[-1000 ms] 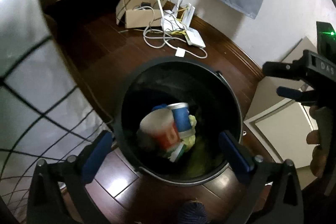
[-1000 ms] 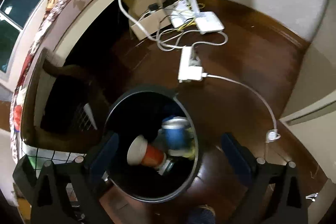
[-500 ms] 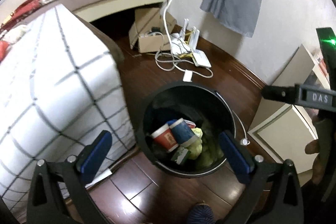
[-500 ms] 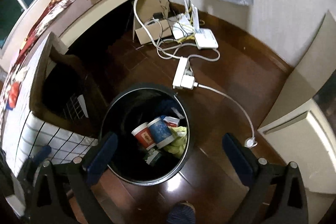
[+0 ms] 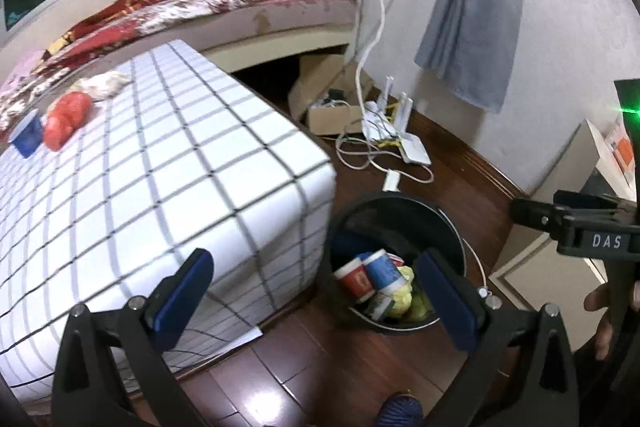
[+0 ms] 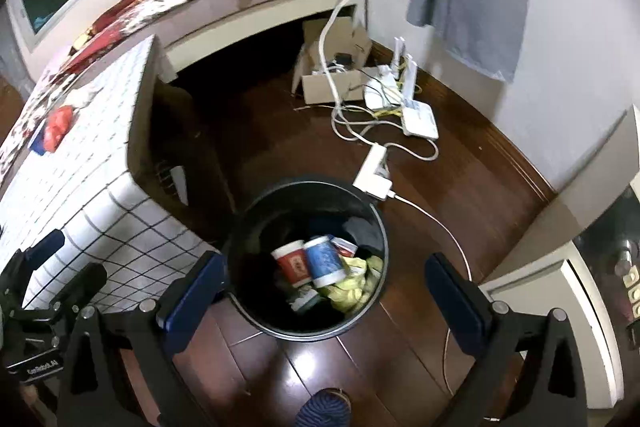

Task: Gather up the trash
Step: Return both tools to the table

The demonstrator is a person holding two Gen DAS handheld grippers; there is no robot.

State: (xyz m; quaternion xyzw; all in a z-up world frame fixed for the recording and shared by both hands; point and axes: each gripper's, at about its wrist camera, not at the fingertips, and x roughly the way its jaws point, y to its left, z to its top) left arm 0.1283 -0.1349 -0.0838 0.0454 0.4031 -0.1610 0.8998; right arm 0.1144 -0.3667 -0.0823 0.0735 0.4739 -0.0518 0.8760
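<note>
Left wrist view: a second ago the bin (image 5: 394, 259) filled our frame from close above; now we have pulled up and back, so it sits small at lower centre and the checked table (image 5: 160, 163) comes into sight. The left gripper (image 5: 316, 291) has its jaws wide apart and nothing between them. The right gripper (image 6: 328, 291) has also risen, jaws apart and empty, with the bin below it.

In the bin lie a red cup (image 6: 294, 265) and a blue cup (image 6: 323, 261) side by side, touching, with yellow wrapping (image 6: 352, 285) just beside them. Both cups have been there through the last second, so we judge the latest drop is finished and we are backing away for the next piece.

More trash waits on the far end of the table, well apart from the bin: a red bag (image 5: 66, 119), a blue cup (image 5: 26, 133) just beside it, and a white crumpled piece (image 5: 102, 83) near them. From the right wrist view the red bag (image 6: 58, 121) shows at the table's far left.

So the task is partly done. Next we should swing left toward the table; the red bag looks soft and should squash in a pinch, while the cup may need a grip across its rim. The cables (image 6: 368, 123) on the floor by the bin are not trash, and we should keep clear of them.
</note>
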